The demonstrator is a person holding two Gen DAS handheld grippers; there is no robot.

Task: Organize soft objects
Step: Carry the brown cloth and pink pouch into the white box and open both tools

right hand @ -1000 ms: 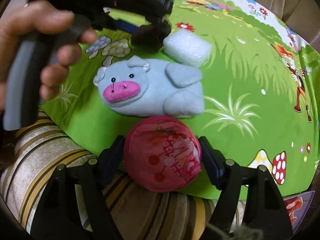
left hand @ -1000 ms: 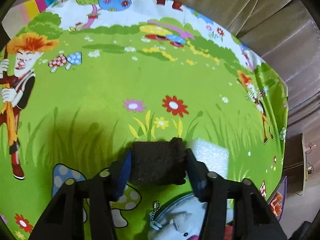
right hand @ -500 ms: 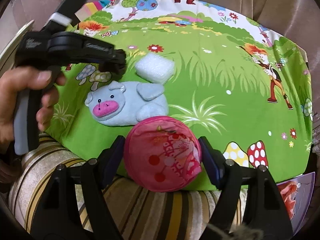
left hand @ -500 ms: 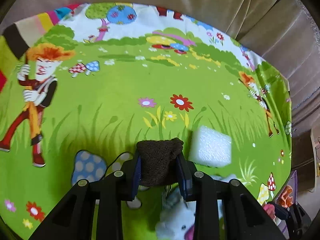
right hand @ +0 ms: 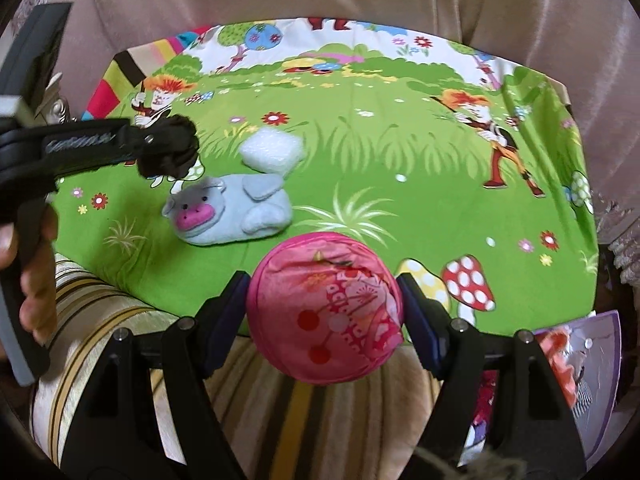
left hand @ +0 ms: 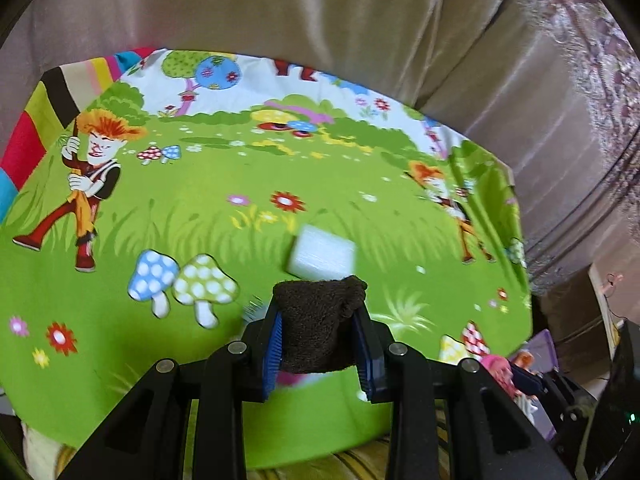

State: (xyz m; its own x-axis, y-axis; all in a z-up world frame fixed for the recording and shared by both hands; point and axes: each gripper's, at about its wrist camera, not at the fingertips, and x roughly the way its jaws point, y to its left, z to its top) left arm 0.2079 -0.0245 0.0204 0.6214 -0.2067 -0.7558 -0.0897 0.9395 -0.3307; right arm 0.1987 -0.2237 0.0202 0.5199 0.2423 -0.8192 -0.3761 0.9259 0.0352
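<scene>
My left gripper is shut on a dark brown fuzzy cloth and holds it above the green cartoon sheet. The cloth also shows at the left of the right wrist view, in the left gripper. My right gripper is shut on a round pink pouch above the sheet's near edge. A white foam block and a light blue plush pig lie on the sheet between the grippers.
The sheet covers a seat with beige cushions behind it. A striped cushion lies below the sheet's near edge. A picture book sits at the lower right.
My left gripper closed tighter on the brown cloth and lifted it up and back from beside the foam block. My right gripper pulled back and up with the pink pouch.
</scene>
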